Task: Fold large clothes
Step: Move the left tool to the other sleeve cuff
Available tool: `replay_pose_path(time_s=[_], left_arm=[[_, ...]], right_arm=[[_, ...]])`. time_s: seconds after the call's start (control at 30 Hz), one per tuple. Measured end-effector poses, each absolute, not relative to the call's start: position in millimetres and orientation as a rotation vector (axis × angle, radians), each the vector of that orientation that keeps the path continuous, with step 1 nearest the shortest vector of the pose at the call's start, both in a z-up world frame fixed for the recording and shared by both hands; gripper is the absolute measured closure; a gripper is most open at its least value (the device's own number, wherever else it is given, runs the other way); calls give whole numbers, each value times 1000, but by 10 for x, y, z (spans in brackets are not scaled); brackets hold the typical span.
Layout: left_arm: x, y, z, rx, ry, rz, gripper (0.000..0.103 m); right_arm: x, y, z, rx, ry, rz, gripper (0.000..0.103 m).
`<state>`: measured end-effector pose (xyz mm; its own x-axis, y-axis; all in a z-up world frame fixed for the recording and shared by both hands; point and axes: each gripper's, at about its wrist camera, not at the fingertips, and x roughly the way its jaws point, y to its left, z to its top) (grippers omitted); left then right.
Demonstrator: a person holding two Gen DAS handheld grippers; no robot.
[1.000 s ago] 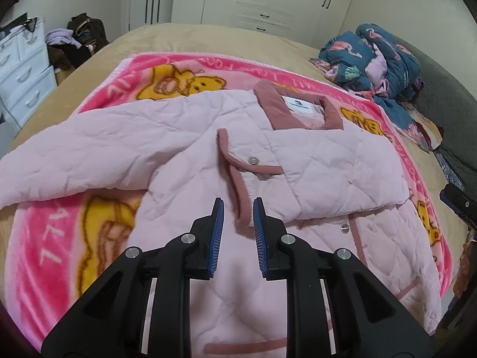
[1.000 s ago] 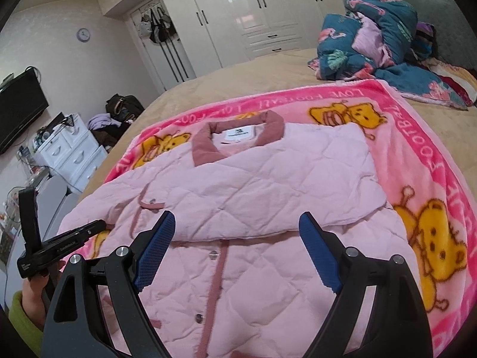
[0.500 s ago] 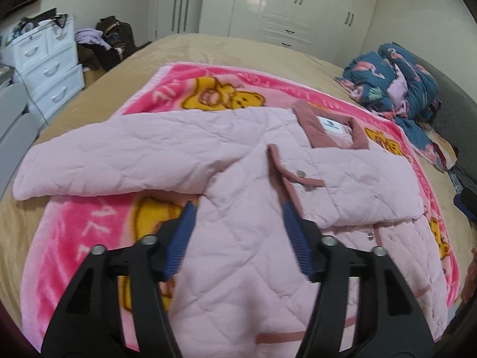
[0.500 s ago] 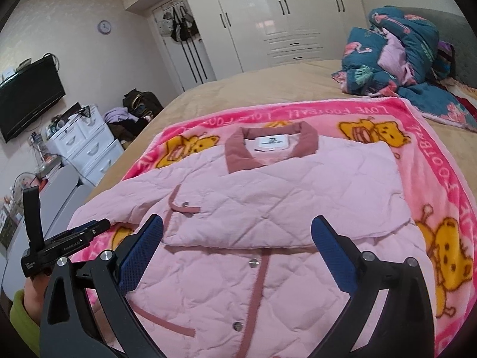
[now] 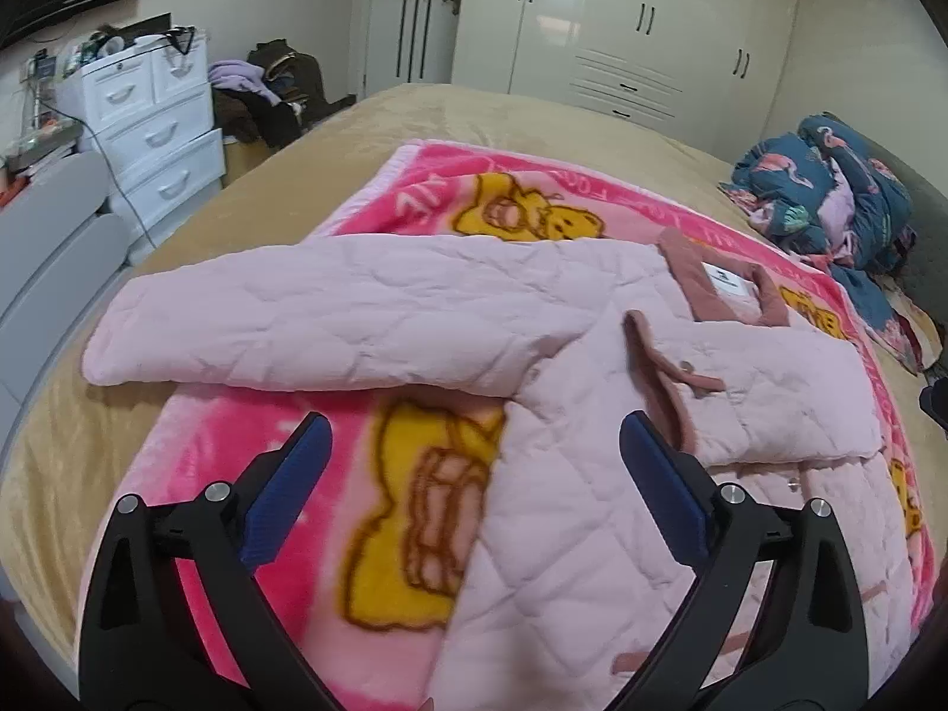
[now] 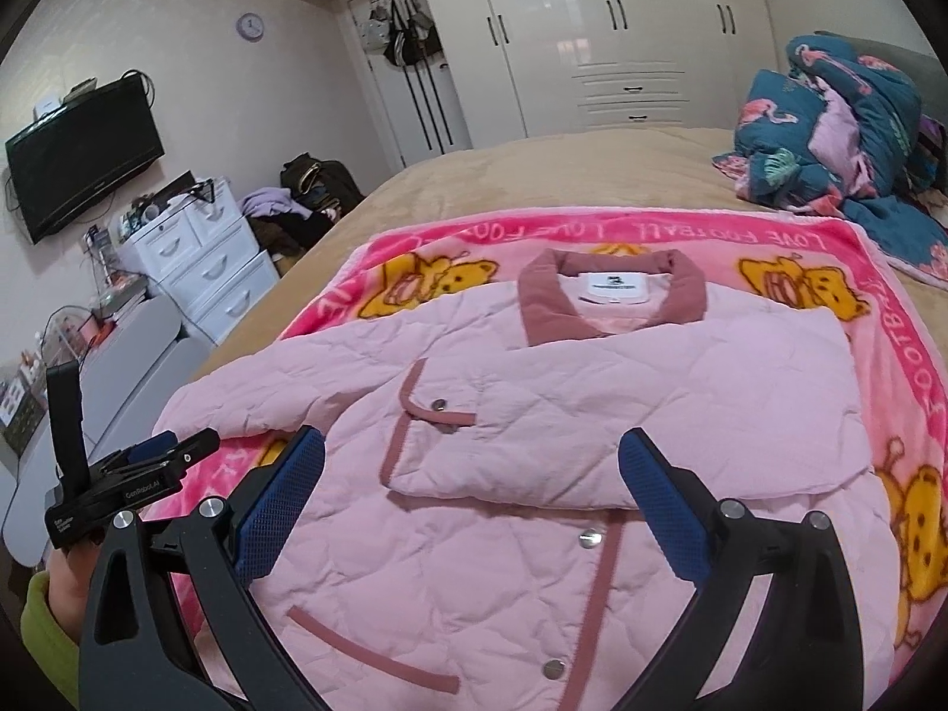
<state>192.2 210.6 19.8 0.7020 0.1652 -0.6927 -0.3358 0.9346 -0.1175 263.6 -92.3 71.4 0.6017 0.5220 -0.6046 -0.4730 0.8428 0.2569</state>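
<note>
Overhead, the left gripper [image 5: 471, 486] hung with its jaws spread wide and empty above the pink quilted jacket [image 6: 533, 444], over the jacket's side edge where the bear-print fleece blanket [image 5: 266, 462] showed. The right gripper [image 6: 471, 503] hovered likewise, jaws parted and gripping nothing, above the jacket's front near the bed's near edge. One sleeve [image 5: 332, 320] stretched toward the bed's left edge; the other [image 6: 652, 415] lay folded across the chest. Both lower corners of the jacket were cut off behind the gripper frames.
</note>
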Motion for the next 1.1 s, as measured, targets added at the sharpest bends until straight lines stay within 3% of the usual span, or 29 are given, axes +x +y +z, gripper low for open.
replay_pose_path(time_s=[1.1], left_arm=[[1734, 3416, -442, -458, 791, 544, 9]], right_arm=[[2664, 615, 273, -129, 787, 748, 4]])
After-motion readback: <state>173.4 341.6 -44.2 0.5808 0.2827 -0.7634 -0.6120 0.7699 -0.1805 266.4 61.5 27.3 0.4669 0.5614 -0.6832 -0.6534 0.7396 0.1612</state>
